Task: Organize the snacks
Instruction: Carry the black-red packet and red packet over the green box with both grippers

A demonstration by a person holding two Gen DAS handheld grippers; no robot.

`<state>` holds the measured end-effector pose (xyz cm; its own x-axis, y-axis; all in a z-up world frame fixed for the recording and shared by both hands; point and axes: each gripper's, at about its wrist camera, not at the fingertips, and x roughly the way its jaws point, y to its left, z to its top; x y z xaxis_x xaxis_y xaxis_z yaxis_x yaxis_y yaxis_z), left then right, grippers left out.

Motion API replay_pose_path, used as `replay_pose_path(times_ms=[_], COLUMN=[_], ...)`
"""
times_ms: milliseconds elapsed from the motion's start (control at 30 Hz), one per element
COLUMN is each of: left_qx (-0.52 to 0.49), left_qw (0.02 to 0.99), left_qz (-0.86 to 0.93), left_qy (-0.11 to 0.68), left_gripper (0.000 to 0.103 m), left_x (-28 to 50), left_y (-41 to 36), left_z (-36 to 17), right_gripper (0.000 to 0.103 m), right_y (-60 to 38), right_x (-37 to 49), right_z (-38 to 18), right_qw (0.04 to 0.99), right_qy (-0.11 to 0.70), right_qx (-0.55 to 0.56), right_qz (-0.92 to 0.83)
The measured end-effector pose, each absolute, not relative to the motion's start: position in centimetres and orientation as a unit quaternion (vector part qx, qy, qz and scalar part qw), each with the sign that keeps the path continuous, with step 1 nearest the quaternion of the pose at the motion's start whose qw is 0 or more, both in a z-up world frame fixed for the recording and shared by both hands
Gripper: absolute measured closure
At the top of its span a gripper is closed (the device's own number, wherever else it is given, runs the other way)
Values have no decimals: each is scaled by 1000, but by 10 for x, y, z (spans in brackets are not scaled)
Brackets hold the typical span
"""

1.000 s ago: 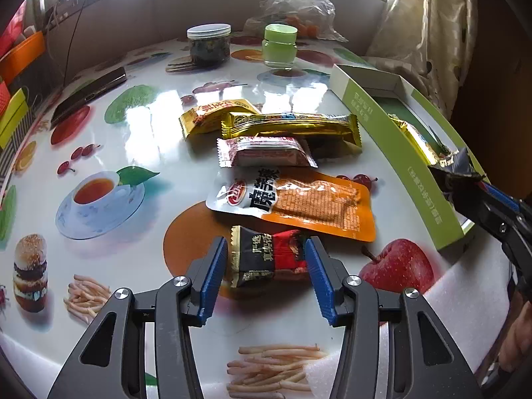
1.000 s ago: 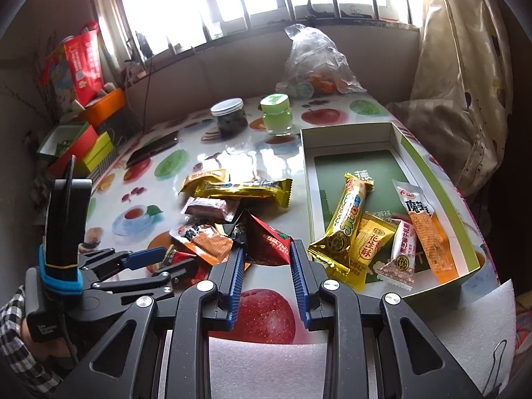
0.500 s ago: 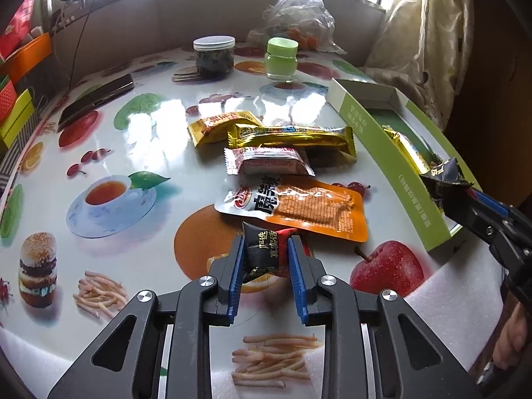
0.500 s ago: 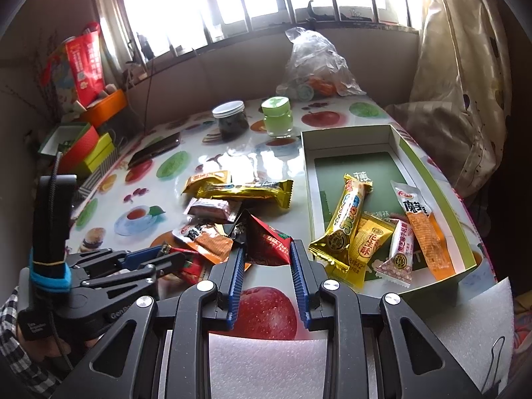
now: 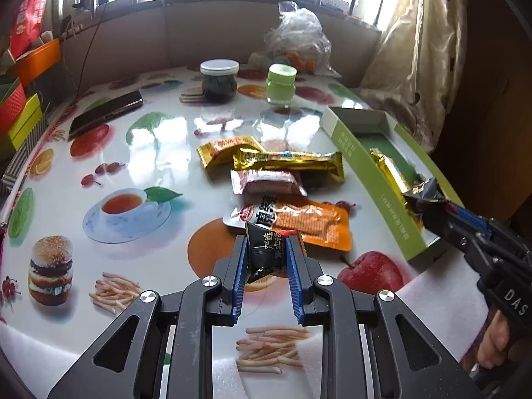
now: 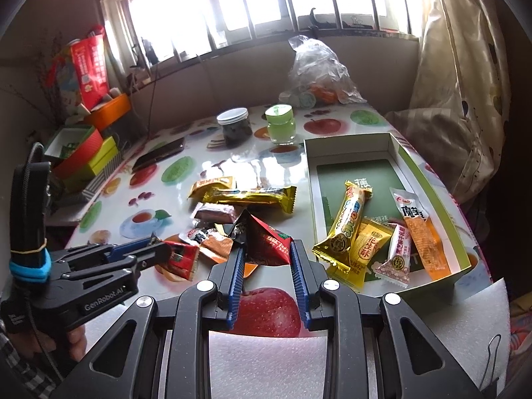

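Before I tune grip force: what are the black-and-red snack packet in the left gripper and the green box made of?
Black-and-red packet: thin glossy plastic or foil film, judging by its crinkles and sheen. Green box: matte cardboard, apparently, with stiff, straight folded walls.

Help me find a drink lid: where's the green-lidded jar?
In the left wrist view the green-lidded jar stands at the table's far side, right of the dark jar, before the plastic bag.
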<state>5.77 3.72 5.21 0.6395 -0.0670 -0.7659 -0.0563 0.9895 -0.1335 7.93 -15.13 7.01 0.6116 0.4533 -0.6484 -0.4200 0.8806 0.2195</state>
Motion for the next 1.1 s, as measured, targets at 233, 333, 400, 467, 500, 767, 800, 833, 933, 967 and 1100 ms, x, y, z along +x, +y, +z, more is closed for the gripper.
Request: replay_pose_path(times_ms=[233, 333, 400, 467, 500, 767, 800, 833, 933, 967, 1100], left_qx=[-66, -64, -62, -60, -58, -45, -44, -42, -38, -36, -34], left_qw=[910, 912, 913, 913, 914, 915, 915, 914, 913, 912, 909], left_qz=[-14, -21, -25, -29, -33, -58, -61, -65, -76, -80, -91], left_qy=[409, 405, 403, 401, 400, 396, 397, 398, 400, 401, 405], left_gripper=[79, 79, 79, 79, 79, 79, 79, 79, 79, 79, 79], left_x=[59, 62, 67, 69, 71, 88, 91, 94, 101, 104, 116], left_y=[29, 24, 20, 16, 14, -7, -10, -13, -23, -26, -37], left_z=[67, 72, 74, 76, 77, 84, 84, 84, 84, 83, 82], right_gripper=[77, 77, 77, 77, 77, 77, 77, 77, 77, 77, 77], right_y=[-158, -164, -169, -173, -175, -198, -200, -204, -213, -217, -227], right_x=[77, 77, 78, 78, 78, 85, 86, 87, 90, 91, 95], right_z=[75, 76, 77, 78, 79, 81, 82, 82, 81, 80, 77], right_qw=[902, 904, 906, 908, 909, 916, 917, 917, 919, 919, 920], right_qy=[360, 358, 357, 355, 355, 352, 352, 352, 353, 354, 358], right_qx=[26, 29, 30, 31, 32, 37, 37, 39, 42, 44, 48], right_qz=[236, 231, 225, 220, 218, 189, 186, 182, 171, 166, 154])
